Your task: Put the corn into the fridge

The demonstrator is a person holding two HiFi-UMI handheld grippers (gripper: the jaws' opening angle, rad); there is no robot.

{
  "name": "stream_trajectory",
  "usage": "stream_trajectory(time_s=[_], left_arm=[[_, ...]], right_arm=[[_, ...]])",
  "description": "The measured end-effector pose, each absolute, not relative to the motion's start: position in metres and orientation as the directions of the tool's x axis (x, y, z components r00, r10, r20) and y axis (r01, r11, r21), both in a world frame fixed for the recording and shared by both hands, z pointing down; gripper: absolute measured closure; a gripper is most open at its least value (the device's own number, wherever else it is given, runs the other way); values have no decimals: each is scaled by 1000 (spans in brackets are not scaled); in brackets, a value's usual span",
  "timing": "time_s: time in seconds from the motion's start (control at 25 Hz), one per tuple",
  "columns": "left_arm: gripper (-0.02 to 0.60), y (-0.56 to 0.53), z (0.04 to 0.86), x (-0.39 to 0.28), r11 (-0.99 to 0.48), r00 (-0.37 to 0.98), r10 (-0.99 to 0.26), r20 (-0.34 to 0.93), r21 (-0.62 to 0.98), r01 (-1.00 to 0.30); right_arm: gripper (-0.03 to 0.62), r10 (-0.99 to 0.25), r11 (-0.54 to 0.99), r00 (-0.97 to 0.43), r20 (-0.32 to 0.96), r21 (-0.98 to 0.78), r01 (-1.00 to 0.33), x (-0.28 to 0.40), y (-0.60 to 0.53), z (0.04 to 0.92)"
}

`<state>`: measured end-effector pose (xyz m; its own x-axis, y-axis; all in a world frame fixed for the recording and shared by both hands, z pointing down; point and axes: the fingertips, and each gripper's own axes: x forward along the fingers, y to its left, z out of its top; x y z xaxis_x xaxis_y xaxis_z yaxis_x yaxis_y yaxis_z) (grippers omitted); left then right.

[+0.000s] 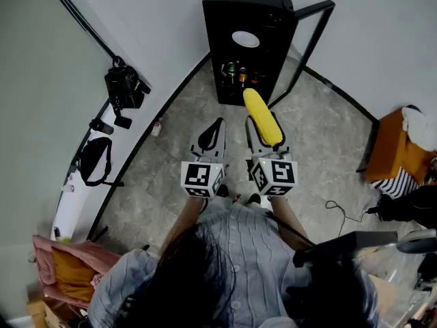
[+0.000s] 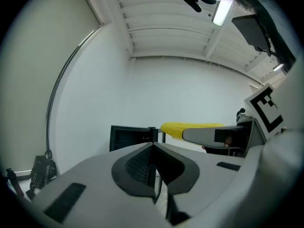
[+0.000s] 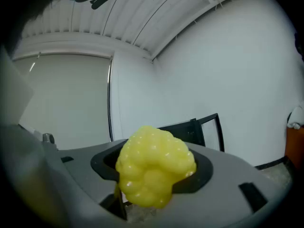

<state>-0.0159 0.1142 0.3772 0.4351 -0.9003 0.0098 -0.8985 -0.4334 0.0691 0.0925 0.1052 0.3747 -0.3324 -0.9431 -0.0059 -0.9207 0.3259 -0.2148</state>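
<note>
Right gripper point(image 1: 265, 137): jaws clenched on the corn point(image 1: 261, 117), tip toward 12 o'clock. Left gripper point(image 1: 213, 130), at its 9 o'clock: jaws pressed together, empty. Fridge point(image 1: 247, 19) at 12 o'clock, door point(image 1: 311, 43) open; corn outside it.

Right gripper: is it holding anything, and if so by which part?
Yes. The right gripper clamps a yellow toy corn cob by its near end, and most of the cob sticks out forward past the jaws.
</note>
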Motion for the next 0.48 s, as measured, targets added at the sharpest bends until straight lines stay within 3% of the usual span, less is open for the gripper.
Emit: stream_trajectory(time_s=[0.48], left_arm=[[575, 92, 381, -31, -439, 443, -897, 8, 106, -892]], right_arm=[[330, -938, 341, -347, -25, -268, -901, 80, 87, 376]])
